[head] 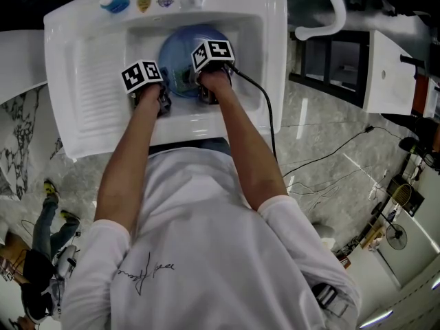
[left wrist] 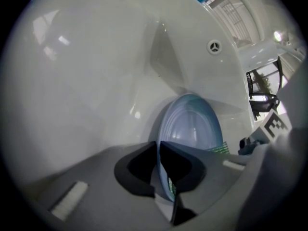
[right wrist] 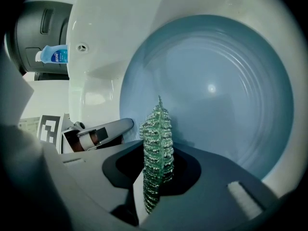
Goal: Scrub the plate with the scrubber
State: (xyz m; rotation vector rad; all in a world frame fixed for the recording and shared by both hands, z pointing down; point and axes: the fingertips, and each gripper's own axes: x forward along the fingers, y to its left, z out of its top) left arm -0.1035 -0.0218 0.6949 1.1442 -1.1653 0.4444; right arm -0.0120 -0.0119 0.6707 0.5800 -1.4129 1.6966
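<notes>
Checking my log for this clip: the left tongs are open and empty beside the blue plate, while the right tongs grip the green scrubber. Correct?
No. The left tongs are not open and empty: the left gripper view shows them shut on the rim of the blue plate. The rest stands: the right tongs grip the green scrubber.

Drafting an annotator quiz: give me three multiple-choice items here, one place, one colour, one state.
1. Where is the plate? A in the sink basin; B on the floor; C on the drainboard.
2. What colour is the scrubber? A red; B green; C black.
3. The left hand-held gripper is: A open and empty; B shut on the plate's rim; C shut on a bottle.
Key: A, head view shows it inside the sink; B, green mesh in the right hand-held gripper; B, the rim sits between its jaws.
</notes>
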